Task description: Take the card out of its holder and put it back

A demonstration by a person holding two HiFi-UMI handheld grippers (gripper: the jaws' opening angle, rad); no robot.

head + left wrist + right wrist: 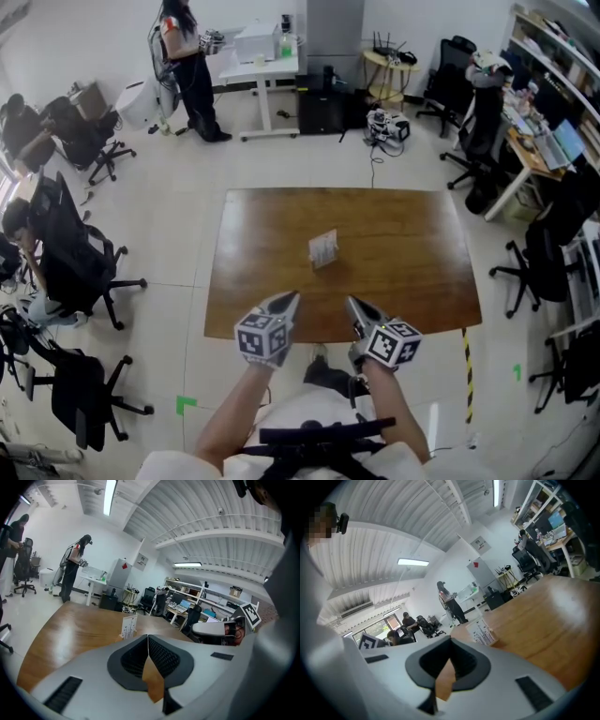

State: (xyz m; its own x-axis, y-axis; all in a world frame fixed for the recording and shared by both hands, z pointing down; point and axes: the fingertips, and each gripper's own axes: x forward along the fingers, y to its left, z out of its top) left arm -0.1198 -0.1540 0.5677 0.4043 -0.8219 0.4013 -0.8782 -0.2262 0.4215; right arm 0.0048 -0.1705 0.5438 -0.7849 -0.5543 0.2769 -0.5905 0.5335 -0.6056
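Note:
A white printed card stands upright in its small holder (323,249) near the middle of the brown table (394,225). The card also shows ahead of the jaws in the left gripper view (128,626) and in the right gripper view (481,632). My left gripper (288,302) hovers over the table's near edge, left of centre, jaws shut with nothing between them. My right gripper (356,306) is beside it on the right, also shut and empty. Both point toward the card from a good distance. In the left gripper view the right gripper (220,629) shows at the right.
Office chairs (84,267) stand left of the table, with seated people beside them. A standing person (187,66) is at a white desk (258,61) at the back. Desks, shelves and more chairs (539,262) line the right side. Green tape marks (185,404) lie on the floor.

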